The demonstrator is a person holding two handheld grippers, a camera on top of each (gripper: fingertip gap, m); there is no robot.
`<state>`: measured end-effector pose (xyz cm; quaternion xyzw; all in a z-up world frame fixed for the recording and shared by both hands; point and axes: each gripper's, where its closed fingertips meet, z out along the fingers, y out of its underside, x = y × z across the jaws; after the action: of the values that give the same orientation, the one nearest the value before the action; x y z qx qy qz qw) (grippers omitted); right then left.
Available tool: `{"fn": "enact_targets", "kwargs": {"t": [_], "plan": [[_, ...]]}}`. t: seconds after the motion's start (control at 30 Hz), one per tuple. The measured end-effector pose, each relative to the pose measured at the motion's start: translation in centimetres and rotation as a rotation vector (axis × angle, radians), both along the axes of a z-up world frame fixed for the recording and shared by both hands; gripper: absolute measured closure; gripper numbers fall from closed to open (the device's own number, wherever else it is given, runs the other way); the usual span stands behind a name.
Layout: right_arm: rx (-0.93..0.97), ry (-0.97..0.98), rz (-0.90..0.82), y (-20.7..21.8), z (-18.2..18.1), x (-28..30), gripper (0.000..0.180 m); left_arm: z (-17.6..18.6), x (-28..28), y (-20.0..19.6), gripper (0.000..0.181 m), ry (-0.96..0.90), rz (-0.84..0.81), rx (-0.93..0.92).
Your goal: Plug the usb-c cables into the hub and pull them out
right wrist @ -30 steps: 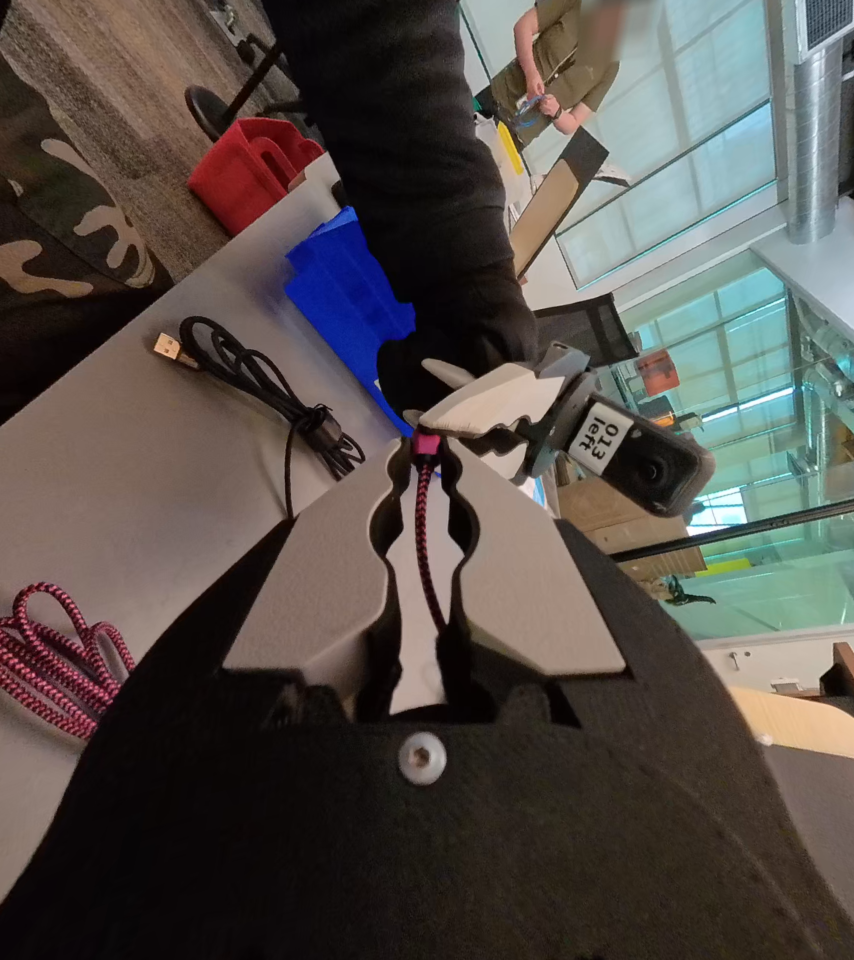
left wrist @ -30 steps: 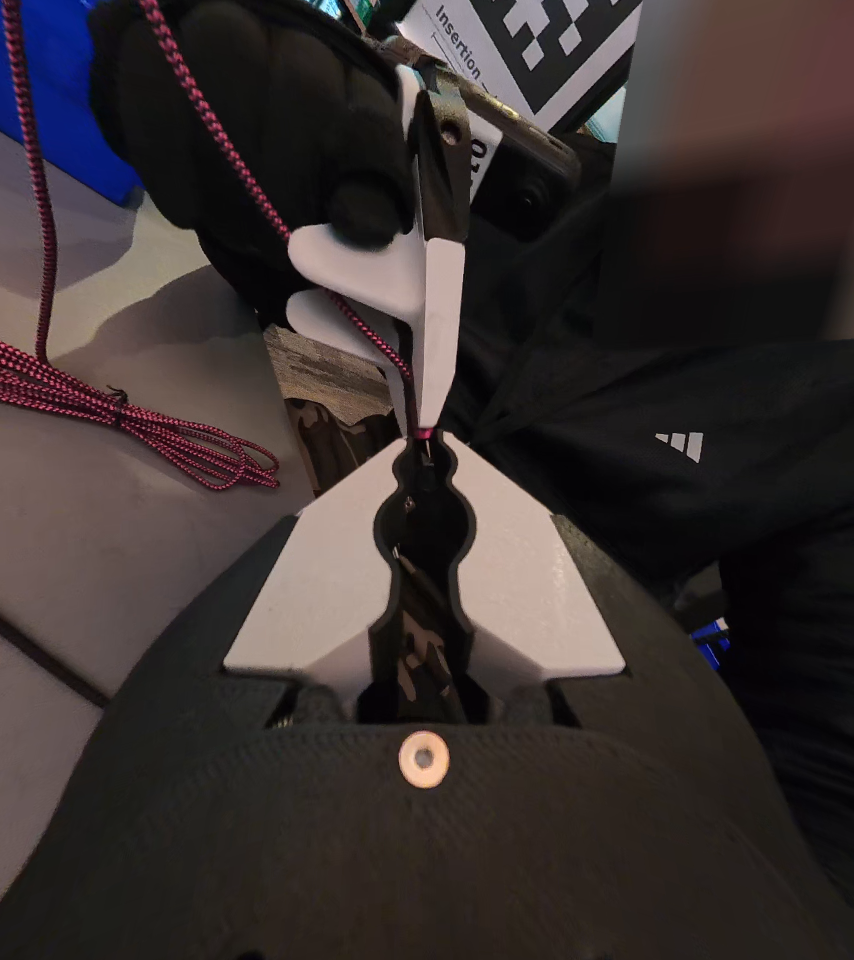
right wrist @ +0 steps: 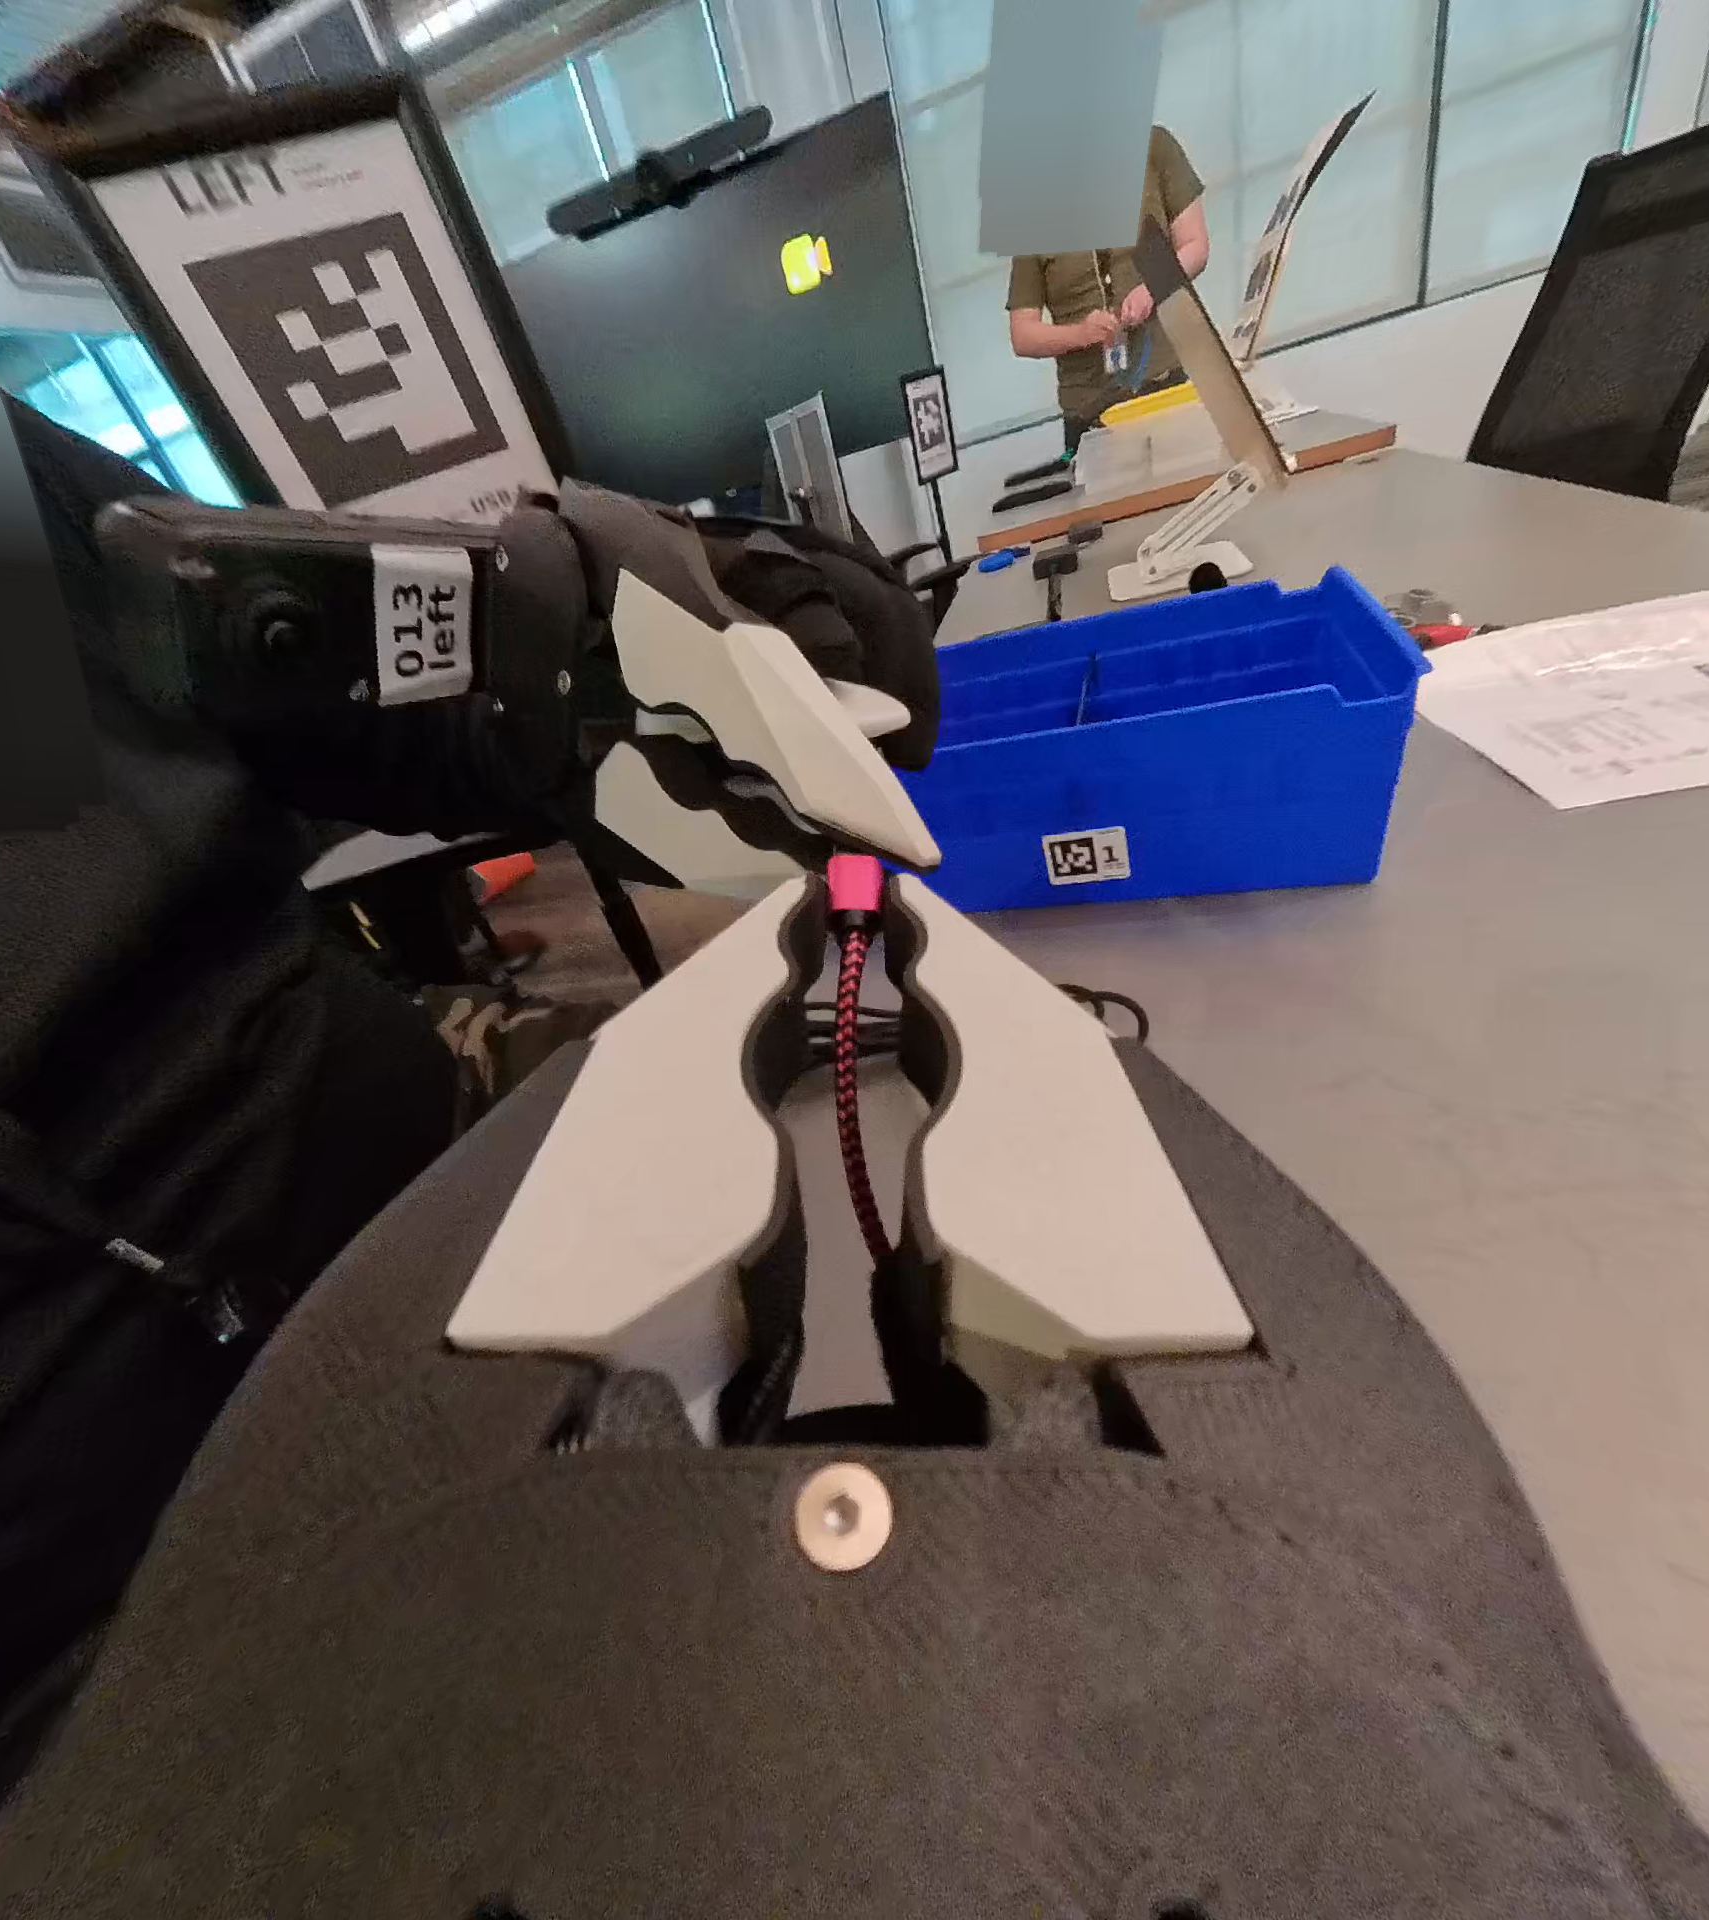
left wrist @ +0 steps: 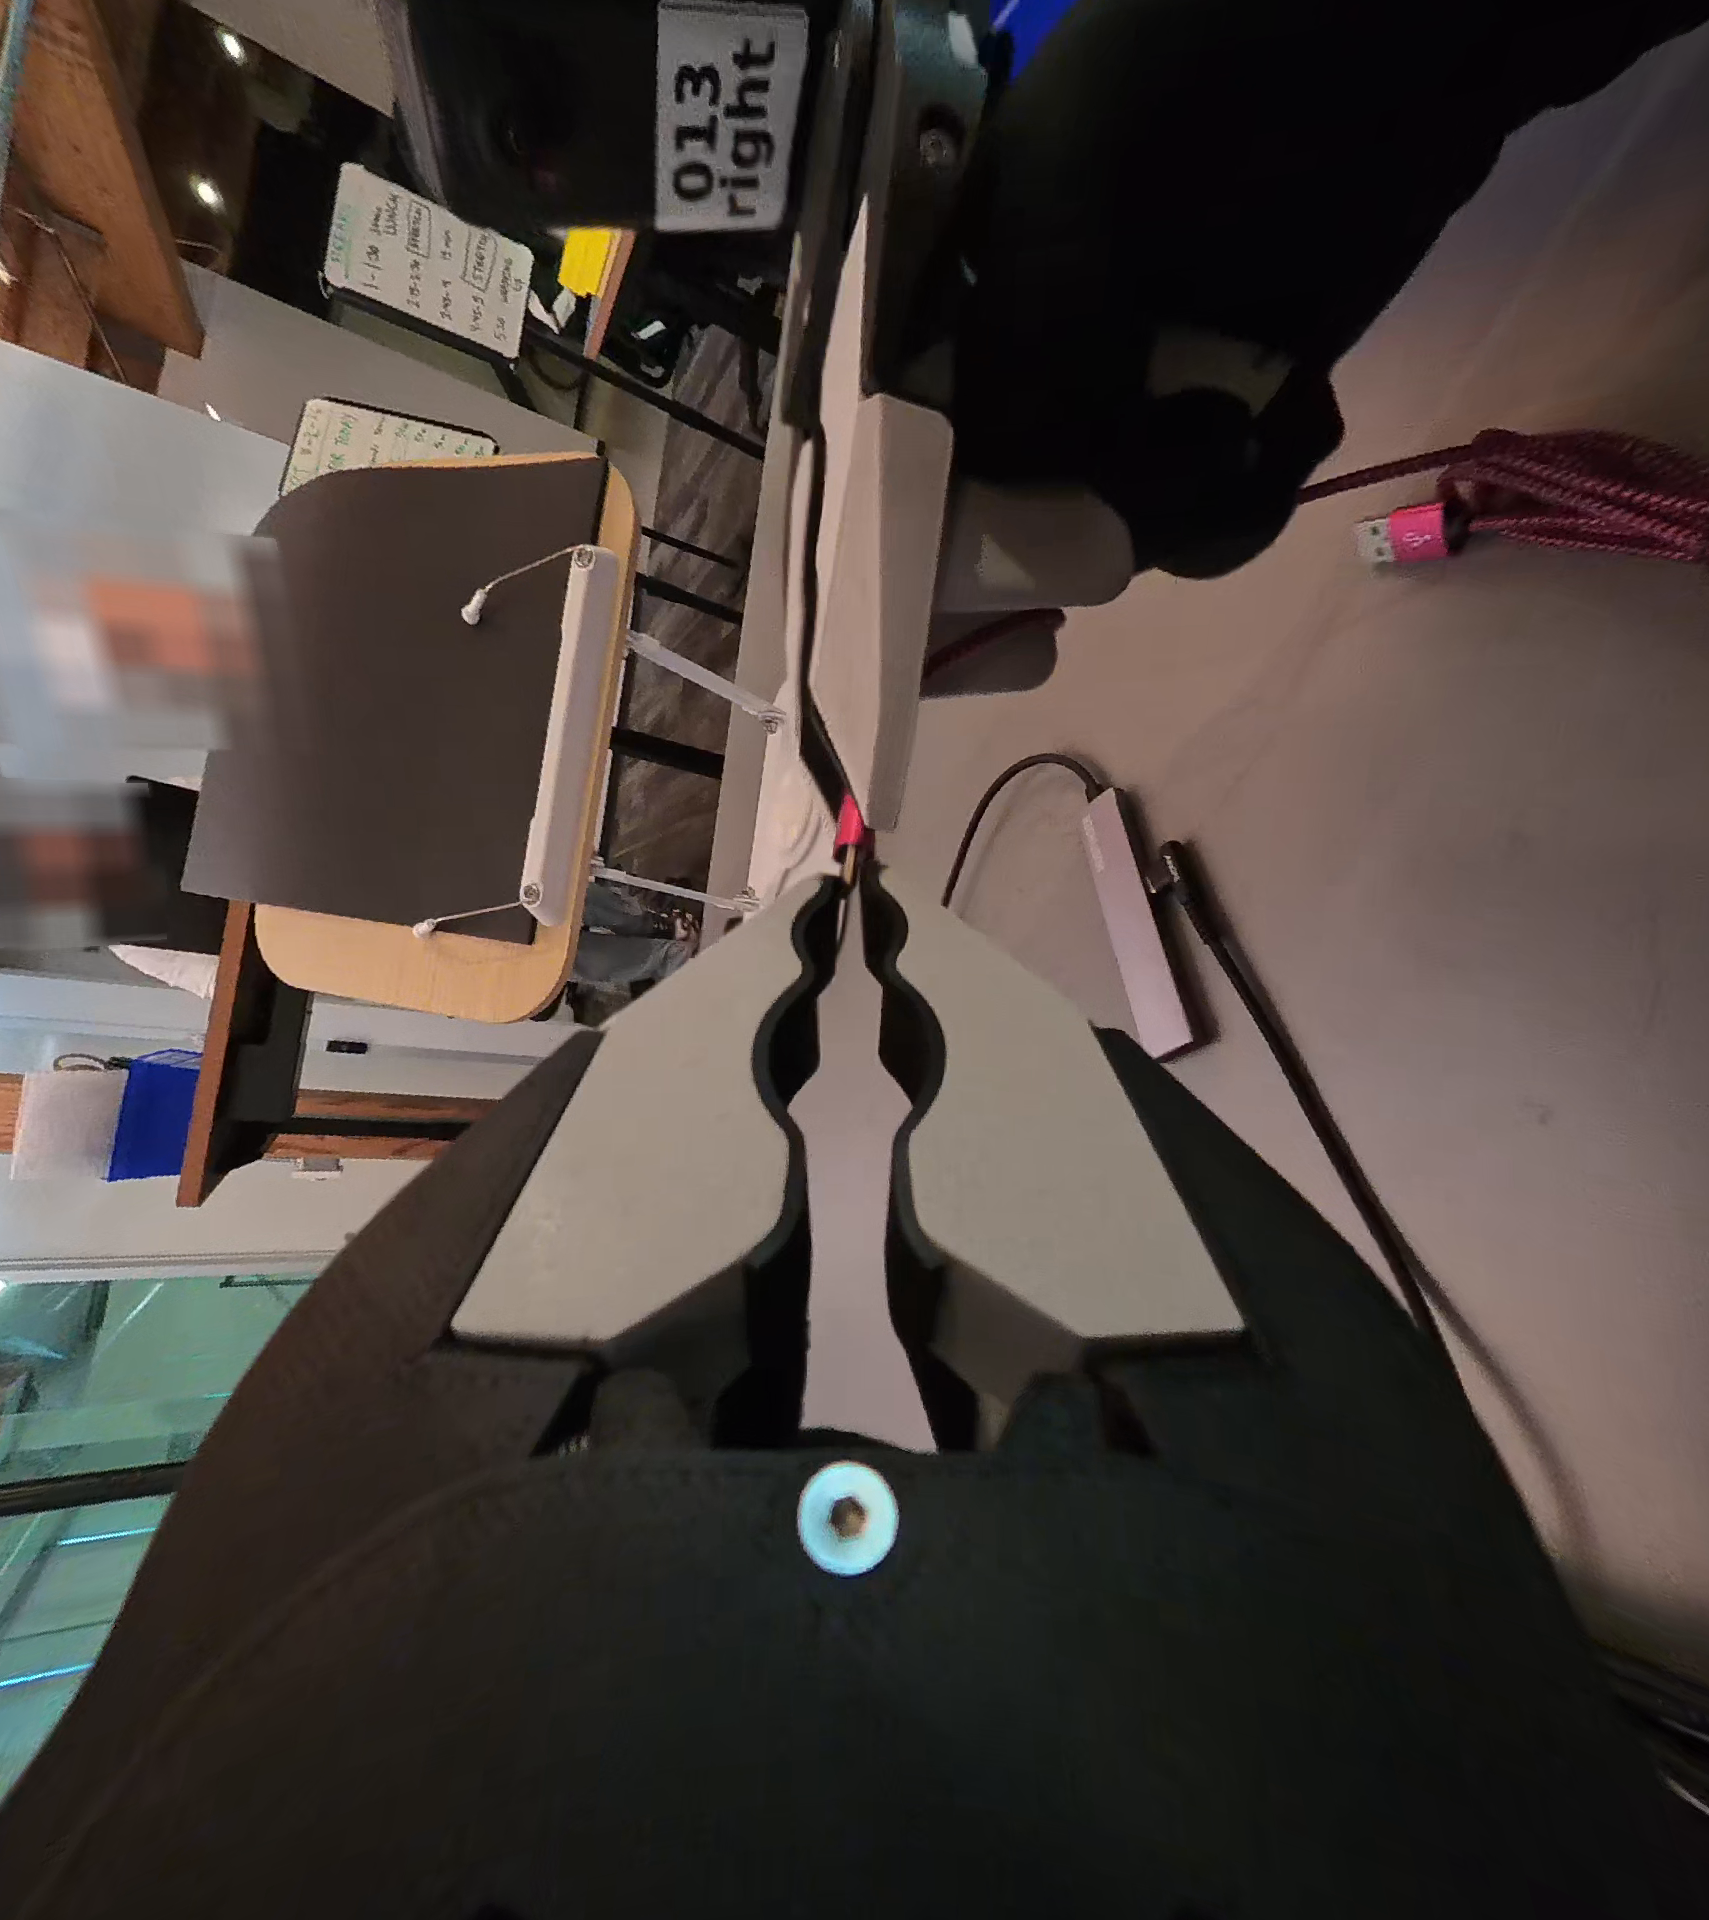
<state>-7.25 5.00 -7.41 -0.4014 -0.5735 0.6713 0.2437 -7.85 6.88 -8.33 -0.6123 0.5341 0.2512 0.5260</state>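
A pink braided USB-C cable [right wrist: 855, 1049] runs up between the fingers of my right gripper [right wrist: 850, 891], which is shut on the cable's pink plug [right wrist: 848, 881]. My left gripper [right wrist: 917, 847] comes in from the left, tip to tip with the right one, and is shut on the front end of the same plug. In the left wrist view, my left gripper [left wrist: 852, 888] meets the right gripper [left wrist: 855, 805] at the plug [left wrist: 848, 831], in the air above the table. The silver hub [left wrist: 1141, 935] lies on the grey table to the right with a black cable [left wrist: 1245, 977] plugged into it.
The rest of the pink cable lies coiled [left wrist: 1639, 509] on the table, with its USB-A plug [left wrist: 1401, 535] beside it. A blue bin [right wrist: 1245, 790] stands behind the grippers and a paper sheet [right wrist: 1639, 696] lies at the right. A person stands at a far table.
Both grippers have turned together with the plug still held between them. The views have rolled, and the hub has come into the left wrist view.
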Motion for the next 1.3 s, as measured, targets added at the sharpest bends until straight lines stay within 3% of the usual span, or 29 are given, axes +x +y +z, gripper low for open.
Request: {"fn": "enact_targets", "kwargs": {"t": [0.43, 0.57, 0.73, 1.3], "plan": [[-0.2, -0.04, 0.053, 0.9, -0.1, 0.0, 0.171, -0.1, 0.2, 0.9, 0.177, 0.008, 0.027, 0.044], [-0.23, -0.046, 0.061, 1.1, -0.1, 0.0, 0.171, -0.3, 0.4, 0.8, 0.169, 0.007, 0.012, 0.039], [-0.237, -0.056, 0.068, 1.0, -0.3, -0.1, 0.172, -0.5, 0.4, 0.8, 0.181, 0.009, 0.018, 0.019], [-0.323, -0.01, 0.053, 2.0, 0.3, -0.2, 0.169, 0.2, 0.5, 1.6, 0.181, -0.037, 0.101, 0.046]]}}
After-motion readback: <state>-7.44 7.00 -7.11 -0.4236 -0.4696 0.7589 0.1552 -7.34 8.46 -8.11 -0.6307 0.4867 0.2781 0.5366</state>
